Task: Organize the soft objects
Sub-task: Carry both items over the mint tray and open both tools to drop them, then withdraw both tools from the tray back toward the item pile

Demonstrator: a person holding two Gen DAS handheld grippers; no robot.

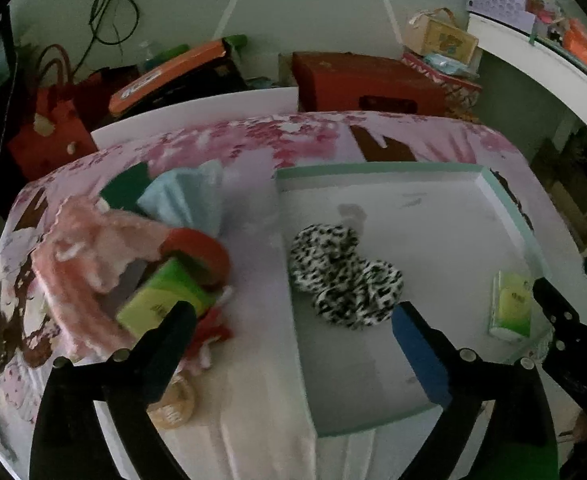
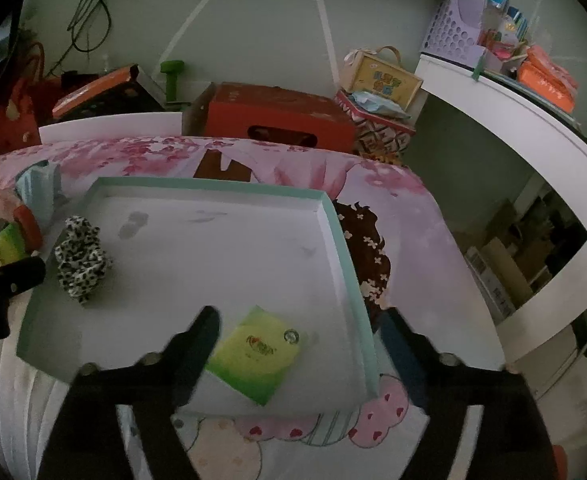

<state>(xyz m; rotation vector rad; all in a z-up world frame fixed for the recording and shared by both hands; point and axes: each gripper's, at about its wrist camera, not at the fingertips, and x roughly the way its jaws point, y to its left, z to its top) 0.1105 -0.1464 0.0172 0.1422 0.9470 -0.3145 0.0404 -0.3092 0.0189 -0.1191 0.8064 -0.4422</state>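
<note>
Scrunchie [image 1: 343,276] lies in tray [image 1: 373,169] (teal-rimmed) on floral bedsheet [image 1: 253,140]; cluttered room.

Leopard-print scrunchie [image 1: 343,274], green tissue pack [image 2: 259,354]

No text can be read with certainty. The green tissue pack [image 2: 259,354] in the tray carries a small red logo, too blurred to make out. The yellow box [image 2: 385,78] behind the bed shows a line of coloured characters, unreadable. The orange box [image 1: 165,76] has a white mark resembling digits, also too blurred to tell.
</note>
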